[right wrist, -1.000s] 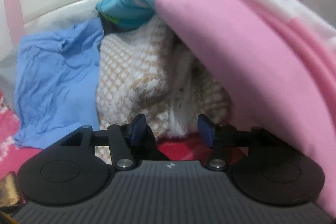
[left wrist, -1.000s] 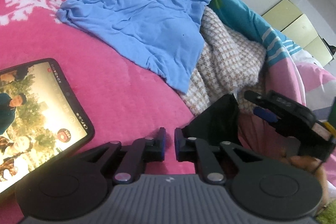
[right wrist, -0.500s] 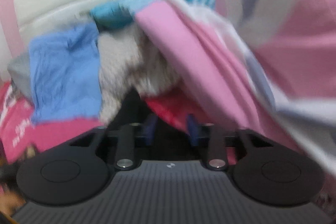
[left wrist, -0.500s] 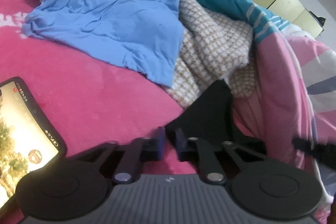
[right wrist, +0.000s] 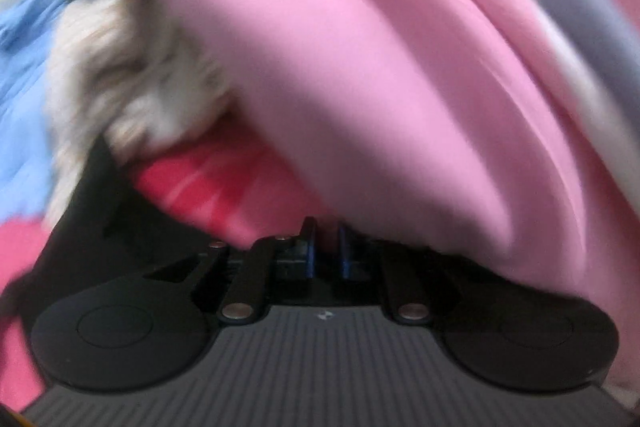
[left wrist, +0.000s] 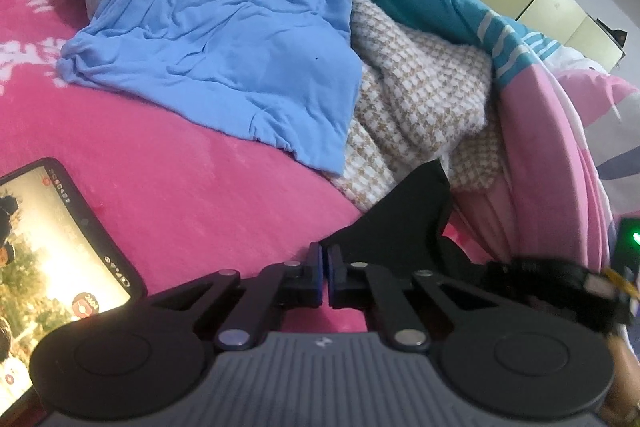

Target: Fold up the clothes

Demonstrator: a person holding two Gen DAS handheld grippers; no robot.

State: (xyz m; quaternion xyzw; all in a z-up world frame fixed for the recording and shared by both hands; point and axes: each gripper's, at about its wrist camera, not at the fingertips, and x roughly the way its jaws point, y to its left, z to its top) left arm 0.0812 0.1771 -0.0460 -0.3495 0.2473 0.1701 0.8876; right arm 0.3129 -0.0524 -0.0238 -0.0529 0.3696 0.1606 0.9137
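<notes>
Surface: bed with a hot-pink blanket point(left wrist: 192, 187); white wall and pale yellow cabinets point(left wrist: 548, 7) behind.
Pile: blue shirt point(left wrist: 224, 39) lies crumpled over a beige-and-white checked knit point(left wrist: 416, 107); a pink quilt with teal stripes point(left wrist: 532, 131) is heaped on the right, touching the knit.
Task item: black garment point(left wrist: 404, 227) lies on the blanket at the foot of the knit, one end tucked under the quilt.
Left gripper point(left wrist: 324, 279): fingers nearly together, only a thin slit between the blue pads; the near corner of the black garment sits right at the tips, and it looks pinched there.
Right gripper point(right wrist: 325, 247): view badly blurred. Its jaws have just been closing and now stand narrow, pushed in under the quilt fold. Dark cloth lies around the fingers, but whether any is between the pads I cannot tell.
Other: phone point(left wrist: 48, 267) with a lit screen lies on the blanket, left of the left gripper.
Step (judged): securing 2 corners of the black garment before pulling it out to lay flat.
Technique: confirm both pinches hold black cloth only, not quilt. Draw both hands toward the open blanket together, low and even, so the knit is not dragged along. Keep clear of the phone.
</notes>
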